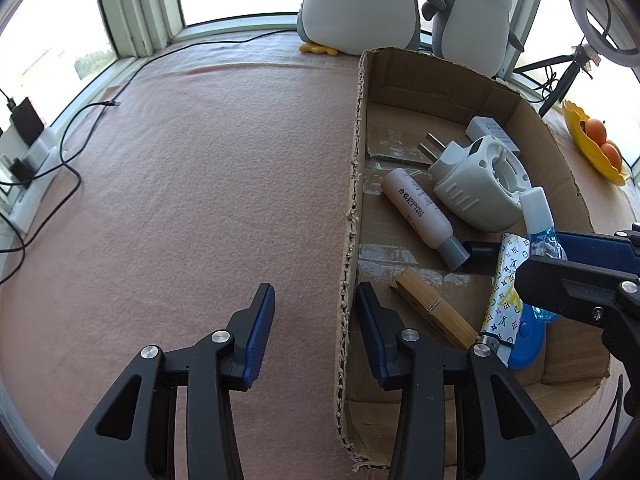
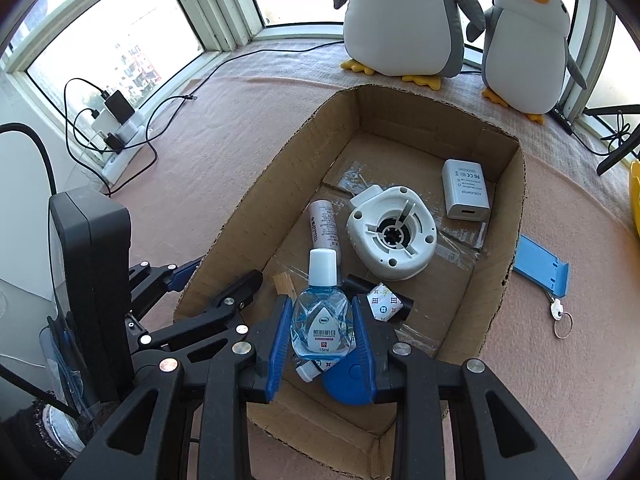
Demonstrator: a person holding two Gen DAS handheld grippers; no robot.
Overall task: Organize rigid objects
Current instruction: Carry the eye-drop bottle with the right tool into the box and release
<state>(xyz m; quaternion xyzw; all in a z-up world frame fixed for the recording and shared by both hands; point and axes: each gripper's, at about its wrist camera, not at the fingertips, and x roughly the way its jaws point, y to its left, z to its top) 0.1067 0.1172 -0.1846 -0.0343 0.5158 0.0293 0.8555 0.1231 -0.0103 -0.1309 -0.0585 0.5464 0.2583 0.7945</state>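
Observation:
A cardboard box [image 2: 516,184] sits on the pink cloth. My right gripper [image 2: 322,326] is shut on a blue eye-drop bottle [image 2: 323,320] with a white cap, held over the box's near end; the bottle also shows in the left wrist view [image 1: 538,216]. In the box lie a white plug-in device [image 2: 394,238], a white charger [image 2: 466,194], a pale bottle [image 1: 418,210], a wooden clothespin [image 1: 434,312], a patterned lighter [image 1: 504,292] and a blue round item [image 2: 348,384]. My left gripper [image 1: 314,306] is open and empty, straddling the box's left wall [image 1: 348,264].
A blue phone stand [image 2: 540,266] and a key with ring [image 2: 560,314] lie on the cloth right of the box. Two plush penguins [image 2: 404,12] stand behind it. A power strip with chargers and cables [image 2: 116,128] is at the left window. A yellow fruit bowl [image 1: 592,144] sits far right.

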